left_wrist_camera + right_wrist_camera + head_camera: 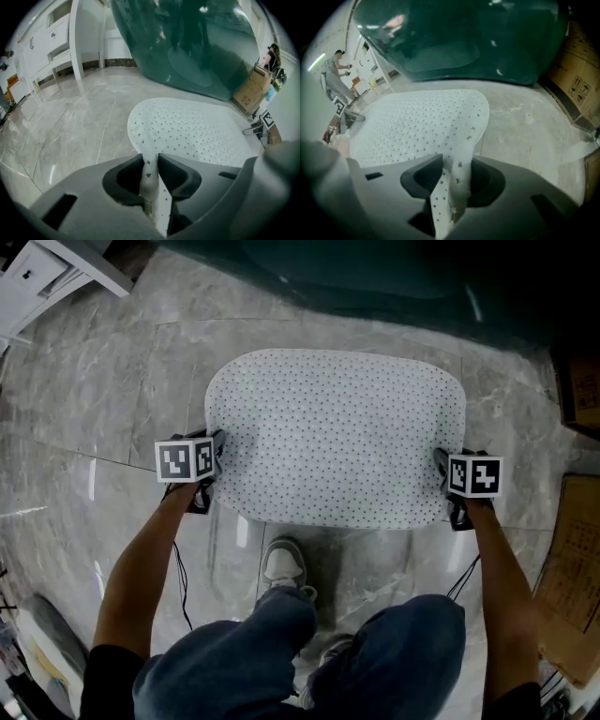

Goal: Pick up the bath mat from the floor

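White, dark-speckled, one bath mat [337,437]; my left gripper [212,474] and right gripper [444,486], two in all, each pinch an edge, seemingly raised.

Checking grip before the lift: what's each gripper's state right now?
Left gripper: shut on the mat, left edge.
Right gripper: shut on the mat, right edge.

1. L of left gripper [206,474]: bare marble floor [94,409], open. White cabinet [47,273] stands well off, ahead-left.
2. Ahead of both: dark green tub [375,277] blocks the way just past the mat's far edge.
3. Btwn grippers: bath mat [337,437] fills the gap. Person's shoe [283,563] and legs [281,652] are close behind.
4. R of right gripper [450,491]: narrow floor strip, then cardboard boxes [574,559].
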A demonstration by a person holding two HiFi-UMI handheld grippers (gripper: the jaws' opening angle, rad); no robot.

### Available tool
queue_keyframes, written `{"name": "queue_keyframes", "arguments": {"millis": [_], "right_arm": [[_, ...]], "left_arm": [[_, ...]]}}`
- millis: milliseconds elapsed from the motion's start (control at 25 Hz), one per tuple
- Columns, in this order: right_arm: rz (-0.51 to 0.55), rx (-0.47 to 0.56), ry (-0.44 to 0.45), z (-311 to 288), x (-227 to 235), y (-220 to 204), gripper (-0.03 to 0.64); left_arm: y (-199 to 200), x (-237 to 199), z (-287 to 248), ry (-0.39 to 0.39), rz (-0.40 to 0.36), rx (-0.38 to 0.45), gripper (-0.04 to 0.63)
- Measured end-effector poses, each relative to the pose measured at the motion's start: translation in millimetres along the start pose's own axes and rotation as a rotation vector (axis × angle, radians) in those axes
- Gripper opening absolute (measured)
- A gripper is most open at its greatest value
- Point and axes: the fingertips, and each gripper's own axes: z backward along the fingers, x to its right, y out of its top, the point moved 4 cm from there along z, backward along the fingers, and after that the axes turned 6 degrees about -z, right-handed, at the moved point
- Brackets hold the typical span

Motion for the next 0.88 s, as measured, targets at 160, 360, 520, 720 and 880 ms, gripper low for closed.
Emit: {"name": "queue_keyframes", "arguments": {"millis": [160,360,520,720,880], "right_arm": [[-0.004,0.022,0.011,-1,-4,0,0.121],[-0.026,0.041,0.024,-2,-6,-1,0.079],[-0.085,0.044,0.050,-3,-10,-2,0.032],[-0.111,0.042,0.063,-1,-9,-1,0.028],[-0.113,0.063,0.075,9,-13,1,0.026]], "left_arm": [[-1,-1,0,-0.008,0.012,0.005,0.098],[-1,7,-2,-0.020,-0.017,0.004,0.044],[-1,7,-2,-0.033,-0.008,0.003,0.040],[2,7,-2,-0.048,-0.028,-0.019,0.037],[6,10,8,-0.048,-0.028,-0.017,0.032]]}}
